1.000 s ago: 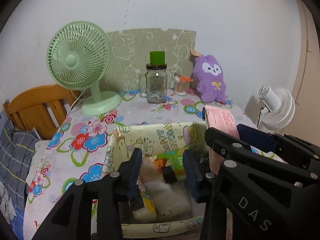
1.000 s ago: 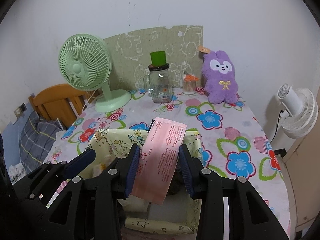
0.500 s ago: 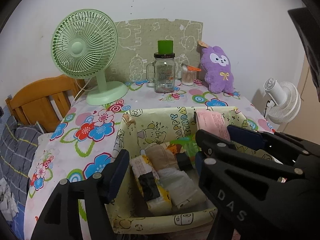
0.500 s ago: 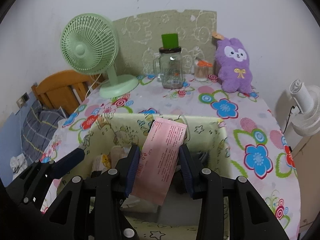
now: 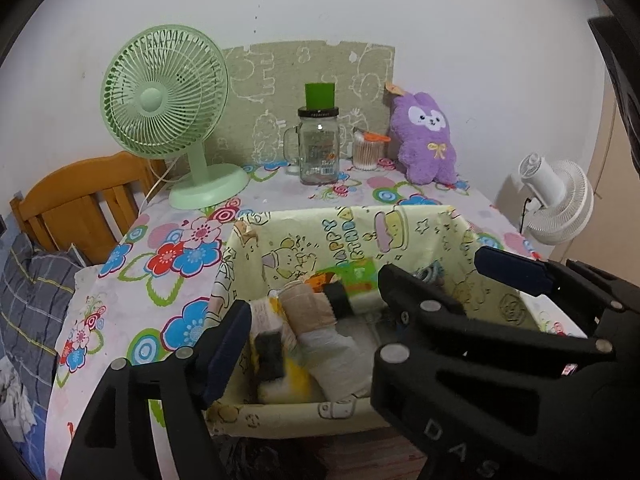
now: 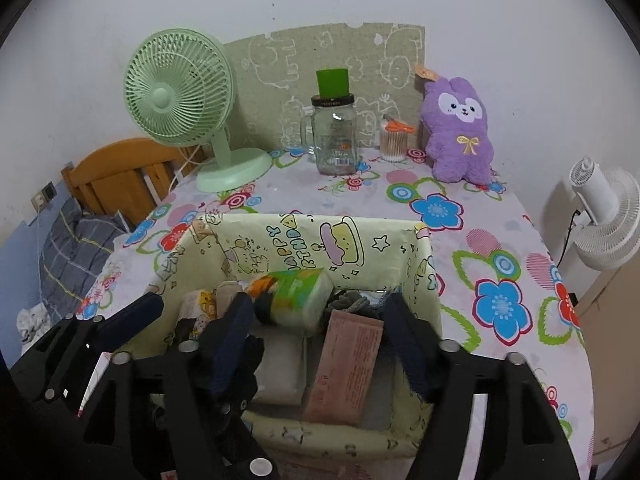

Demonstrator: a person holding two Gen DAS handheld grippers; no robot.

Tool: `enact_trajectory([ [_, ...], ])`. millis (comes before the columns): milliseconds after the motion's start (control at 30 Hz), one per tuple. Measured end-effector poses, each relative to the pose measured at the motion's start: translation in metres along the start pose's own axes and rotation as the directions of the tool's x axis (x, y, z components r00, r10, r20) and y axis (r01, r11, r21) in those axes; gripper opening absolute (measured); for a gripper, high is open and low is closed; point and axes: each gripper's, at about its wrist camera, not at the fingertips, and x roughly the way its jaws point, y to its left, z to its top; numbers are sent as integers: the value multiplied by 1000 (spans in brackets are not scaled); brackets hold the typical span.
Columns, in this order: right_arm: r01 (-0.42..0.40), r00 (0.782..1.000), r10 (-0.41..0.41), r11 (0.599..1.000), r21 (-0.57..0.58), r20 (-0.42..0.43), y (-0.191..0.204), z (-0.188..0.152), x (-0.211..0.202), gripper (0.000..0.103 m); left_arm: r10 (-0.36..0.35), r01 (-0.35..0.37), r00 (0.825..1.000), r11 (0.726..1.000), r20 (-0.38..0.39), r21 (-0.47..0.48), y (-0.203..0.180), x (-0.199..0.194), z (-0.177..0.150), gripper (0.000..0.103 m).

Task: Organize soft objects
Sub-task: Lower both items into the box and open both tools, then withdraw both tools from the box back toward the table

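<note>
A pale yellow cartoon-print fabric basket (image 6: 424, 276) stands at the table's near edge, also in the left wrist view (image 5: 304, 236). A pink flat packet (image 6: 346, 364) lies inside it between the fingers of my right gripper (image 6: 320, 320), which is open and empty. Other soft packs lie in the basket: a green-orange tissue pack (image 6: 296, 296), a beige roll (image 5: 306, 304) and a white pack (image 5: 340, 356). My left gripper (image 5: 312, 312) is open and empty over the basket's left part. A purple plush bunny (image 6: 460, 128) sits at the back.
A green desk fan (image 6: 188, 104), a glass jar with a green cap (image 6: 335, 136) and a cotton swab cup (image 6: 394, 144) stand at the back of the flowered tablecloth (image 6: 500, 264). A white fan (image 6: 604, 216) is right of the table. A wooden bed frame (image 5: 76, 200) is on the left.
My right gripper lowered the pink packet into the basket and opened, letting it go. My left gripper opened wider and drew back a little.
</note>
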Motion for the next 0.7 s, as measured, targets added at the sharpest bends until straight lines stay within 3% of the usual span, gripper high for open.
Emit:
enact_trajectory([
  [700,26,996,-26,1000,1,91,-3,-16,-69,89,-11,9,996,1000,85,20,-22,-59,-10,94],
])
